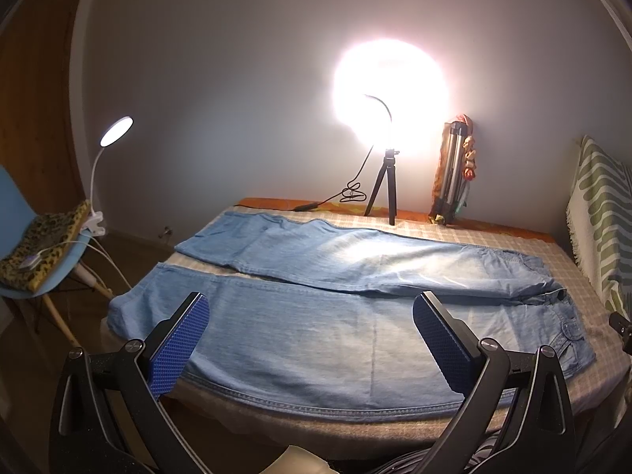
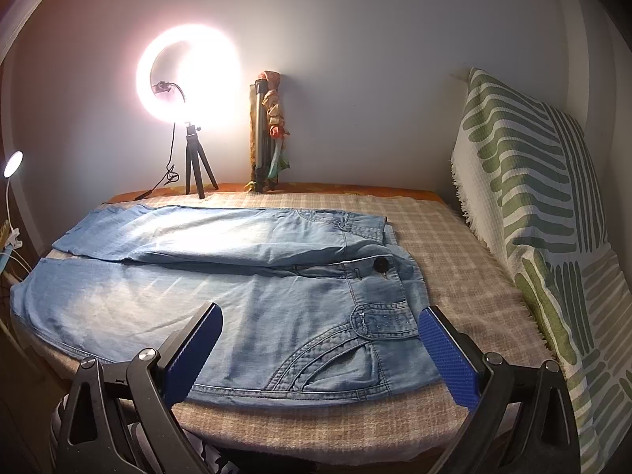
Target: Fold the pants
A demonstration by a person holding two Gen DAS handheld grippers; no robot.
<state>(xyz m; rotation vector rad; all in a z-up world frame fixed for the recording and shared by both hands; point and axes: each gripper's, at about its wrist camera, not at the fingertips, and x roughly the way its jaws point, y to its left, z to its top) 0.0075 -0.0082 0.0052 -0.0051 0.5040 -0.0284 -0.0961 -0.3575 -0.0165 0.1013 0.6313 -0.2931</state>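
Lying spread flat across checked bedding [image 2: 454, 252], light denim pants [image 2: 221, 300], waistband toward the leaf-print cushion [image 2: 545, 213], ring light [image 2: 187, 75] glaring behind. Hovering near the front edge with jaws wide, gripping nothing: left gripper [image 1: 312, 339] over the leg, right gripper [image 2: 320, 349] over the hip pocket.

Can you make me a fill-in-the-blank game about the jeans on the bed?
1. The jeans lie flat with their waist toward the ____ side.
2. Both the left gripper and the right gripper are ____.
3. The ring light stands on a small black ____.
4. The button on the jeans is ____ in color.

Missing words: right; open; tripod; black
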